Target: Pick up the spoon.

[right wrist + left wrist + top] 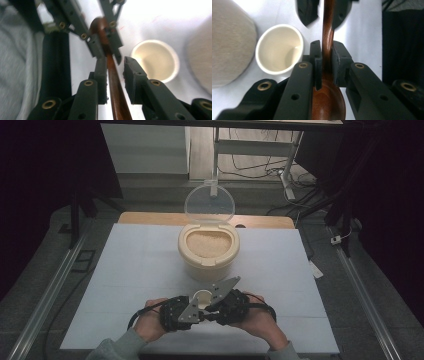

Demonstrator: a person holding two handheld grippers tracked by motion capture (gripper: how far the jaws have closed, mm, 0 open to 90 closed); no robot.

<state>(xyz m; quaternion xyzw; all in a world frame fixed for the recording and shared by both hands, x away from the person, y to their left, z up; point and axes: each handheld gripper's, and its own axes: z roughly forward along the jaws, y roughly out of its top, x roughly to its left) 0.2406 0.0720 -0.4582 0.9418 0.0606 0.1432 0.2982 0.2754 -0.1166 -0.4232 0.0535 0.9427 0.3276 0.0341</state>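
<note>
High view, small cup between claws, open rice container beyond

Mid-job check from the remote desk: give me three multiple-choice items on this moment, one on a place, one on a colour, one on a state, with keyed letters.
1. Where does the small white cup stand?
A. inside the rice container
B. on the white table beside the grippers
C. on the floor

2. What colour is the spoon?
A. dark reddish brown
B. silver
C. green

3. How is the rice container?
A. lid shut
B. tipped over
C. upright, clear lid raised

Key: 1 B, cup rests on the table; 2 A, the left gripper clamps its brown handle; 3 C, rice shows under the lifted lid.
</note>
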